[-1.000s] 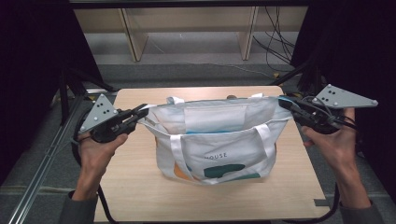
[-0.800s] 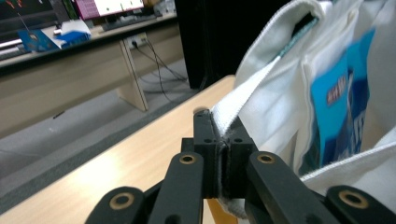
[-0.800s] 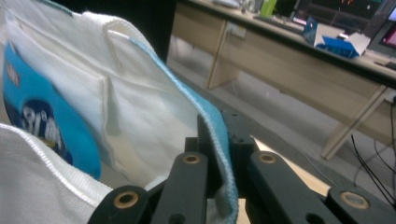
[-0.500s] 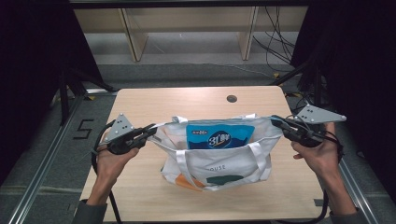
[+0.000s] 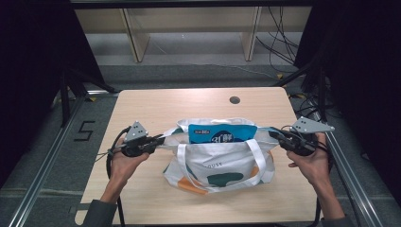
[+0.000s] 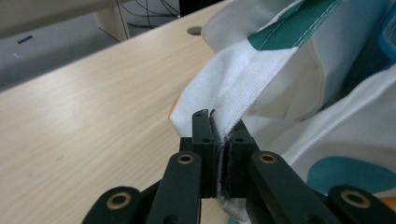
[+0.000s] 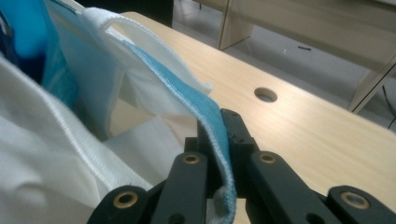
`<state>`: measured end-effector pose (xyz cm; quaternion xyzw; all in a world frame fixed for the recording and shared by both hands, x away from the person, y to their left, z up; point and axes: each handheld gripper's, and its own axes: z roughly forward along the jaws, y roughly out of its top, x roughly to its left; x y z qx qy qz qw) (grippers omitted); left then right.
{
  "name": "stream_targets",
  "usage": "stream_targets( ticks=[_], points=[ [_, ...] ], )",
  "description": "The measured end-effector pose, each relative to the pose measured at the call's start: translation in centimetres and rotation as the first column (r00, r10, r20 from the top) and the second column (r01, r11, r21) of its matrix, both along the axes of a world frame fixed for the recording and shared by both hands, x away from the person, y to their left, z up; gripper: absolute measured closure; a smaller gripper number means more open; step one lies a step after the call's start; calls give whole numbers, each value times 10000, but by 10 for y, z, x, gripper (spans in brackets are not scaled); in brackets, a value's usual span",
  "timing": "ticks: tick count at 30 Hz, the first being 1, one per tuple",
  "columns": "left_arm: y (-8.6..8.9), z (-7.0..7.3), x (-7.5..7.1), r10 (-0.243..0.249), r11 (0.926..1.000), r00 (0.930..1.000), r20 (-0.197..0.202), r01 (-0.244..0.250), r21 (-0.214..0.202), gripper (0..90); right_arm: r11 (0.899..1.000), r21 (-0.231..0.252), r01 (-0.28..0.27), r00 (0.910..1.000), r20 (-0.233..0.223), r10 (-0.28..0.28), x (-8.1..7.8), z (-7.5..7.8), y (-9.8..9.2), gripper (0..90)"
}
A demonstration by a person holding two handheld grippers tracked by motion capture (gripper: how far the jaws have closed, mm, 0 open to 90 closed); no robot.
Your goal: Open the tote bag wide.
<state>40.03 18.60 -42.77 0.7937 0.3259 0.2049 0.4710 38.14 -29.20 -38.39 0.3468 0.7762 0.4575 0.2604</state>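
Wooden bench (image 5: 156, 106) carries the work. Left tool (image 5: 160, 139) is clamped on the bag (image 5: 222, 163) rim's left end; right tool (image 5: 274, 134) is clamped on its right end. Bag sits near the front edge, mouth stretched open, blue packet (image 5: 222, 133) inside.

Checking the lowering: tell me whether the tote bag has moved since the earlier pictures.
Yes. The tote bag has come toward the table's near edge, away from the round hole it nearly touched before.

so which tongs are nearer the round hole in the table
Right. The right tongs grip the bag's right rim, diagonally below the hole. The left tongs grip its left rim, farther off across the table.
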Motion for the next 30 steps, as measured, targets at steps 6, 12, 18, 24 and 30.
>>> stream_targets(
  ticks=[6, 12, 18, 24, 30],
  points=[
    [-8, -18, 3, -283, 9995, 9980, -574, 289, 96, 854, 9999, -103, -31, 9987, -509, 25, 0, -13, -3, 877],
    [-12, -34, 3, -479, 9986, 9934, -1040, 498, 164, 856, 9981, -561, -257, 9956, -918, 205, -1, -31, -4, 876],
    [-16, -52, 3, -732, 9949, 9840, -1622, 833, 563, 856, 9962, -834, -249, 9880, -1539, 118, 0, -54, -4, 877],
    [-20, -67, 7, -797, 9935, 9768, -1989, 942, 646, 856, 9910, -1315, -259, 9819, -1895, 5, 3, -73, -2, 876],
    [-20, -73, 7, -708, 9948, 9724, -2225, 853, 561, 856, 9888, -1462, -291, 9748, -2230, -43, 6, -83, -1, 876]
  ],
)
